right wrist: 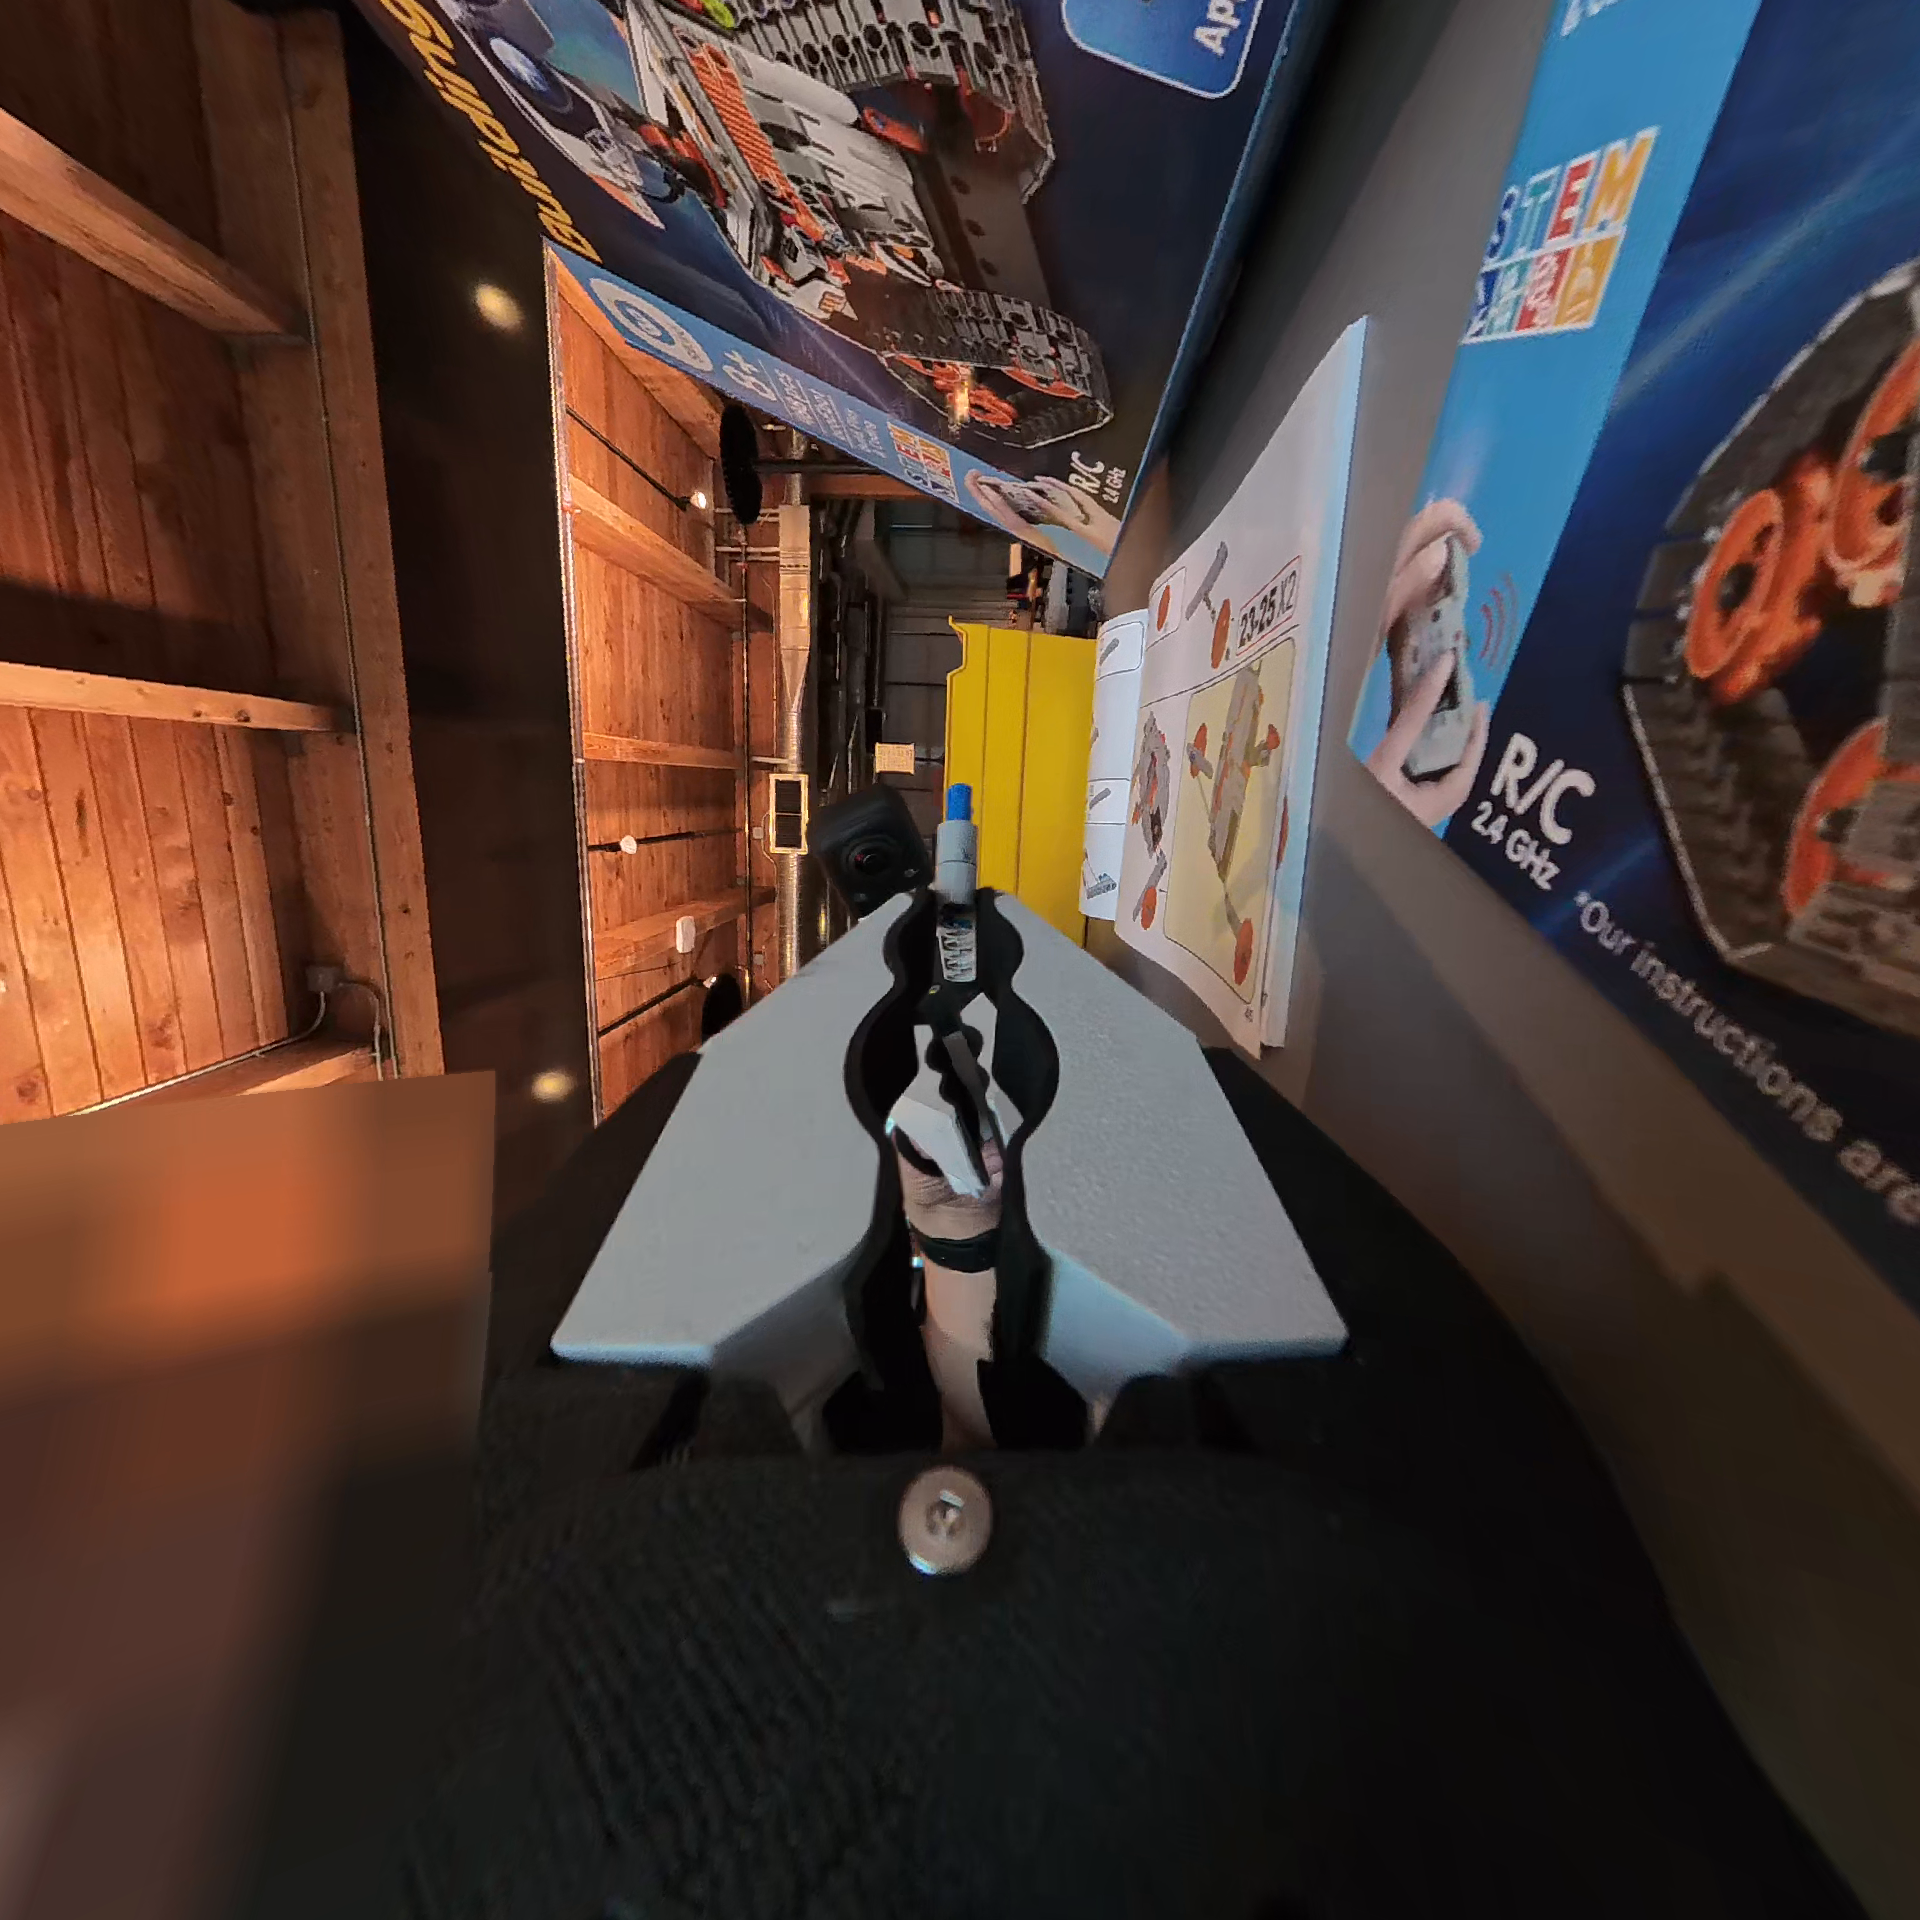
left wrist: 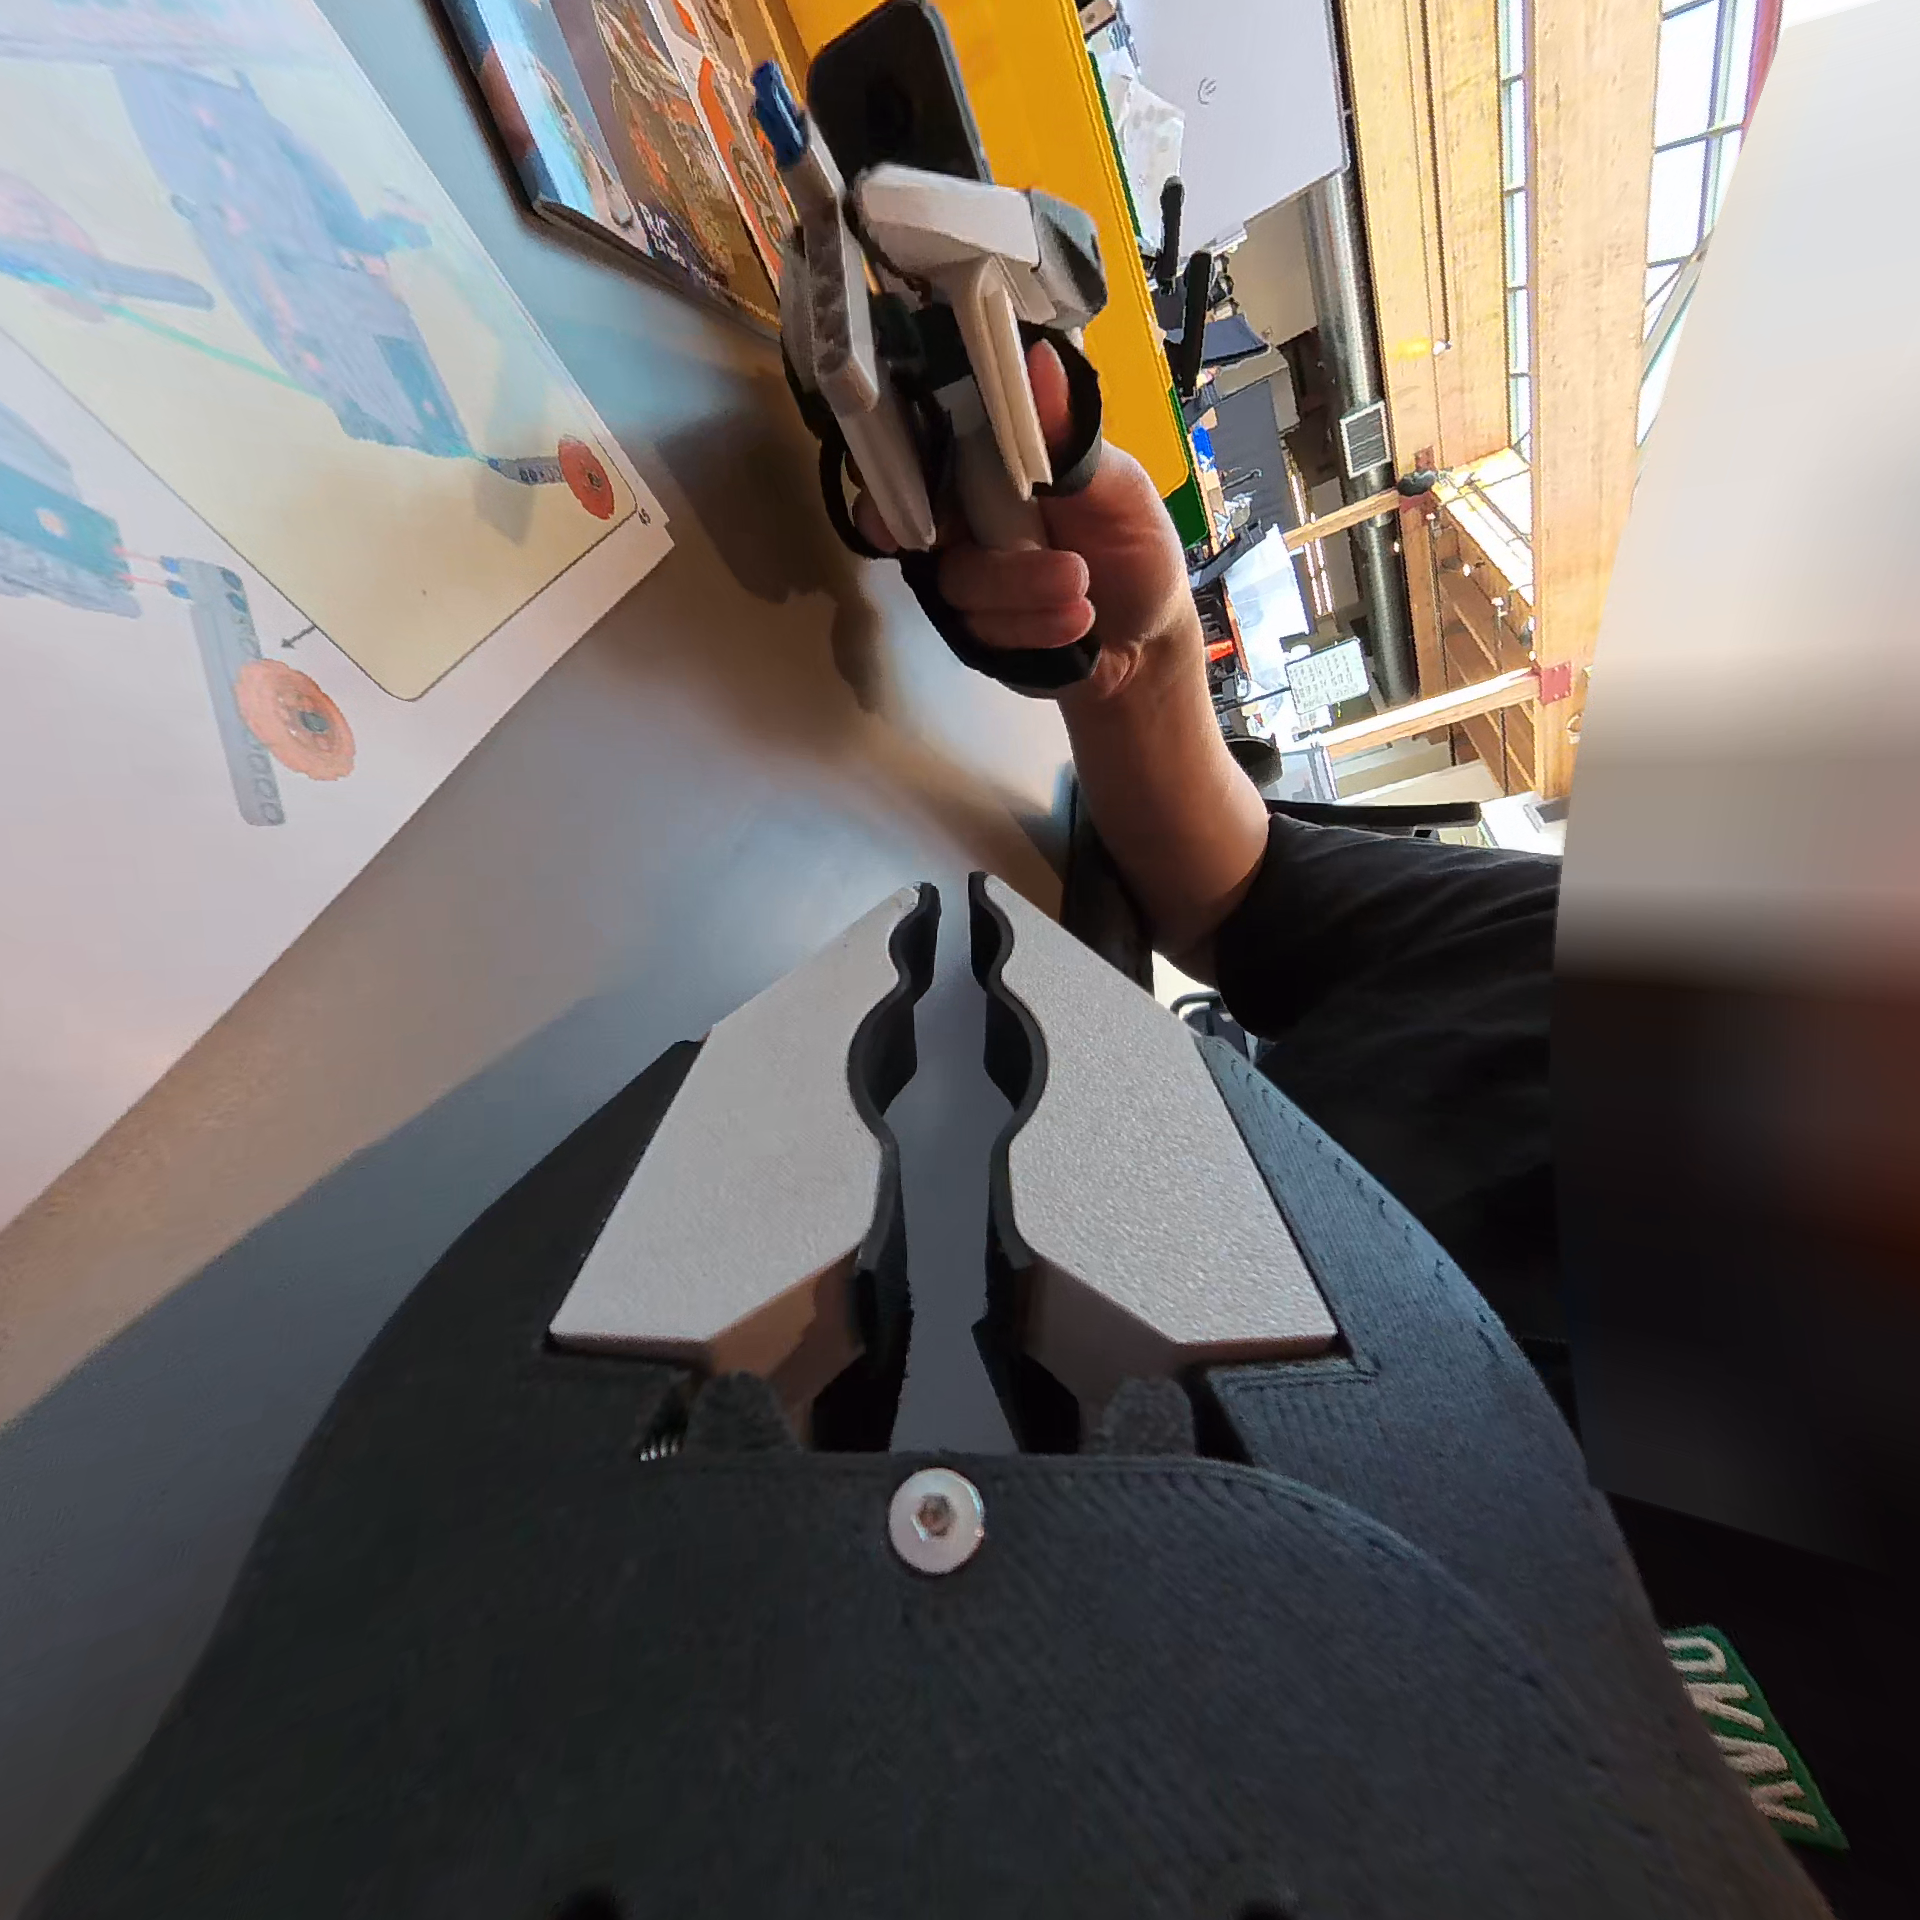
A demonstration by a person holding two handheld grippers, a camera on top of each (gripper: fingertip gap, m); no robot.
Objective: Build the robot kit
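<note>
The small grey pin with a blue tip (right wrist: 956, 847) sits pinched at the very tips of your right gripper (right wrist: 954, 914), blue end poking out past them; the jaws are closed tight on it. It is lifted off the grey table (left wrist: 644, 935), out in front of the open instruction booklet (right wrist: 1226, 748) and the two printed toy boxes (right wrist: 1714, 520).

Your left gripper (left wrist: 951, 896) holds nothing; its fingers stand almost together with only a thin slit between them, hovering over bare tabletop near the booklet's corner.

Both cameras are rolled well onto their sides. From the left view, your right hand (left wrist: 1081, 582) grips the handle with its black straps, tool aimed toward the boxes. What shows through the right fingers' gap is probably your other hand, though that's unclear.
</note>
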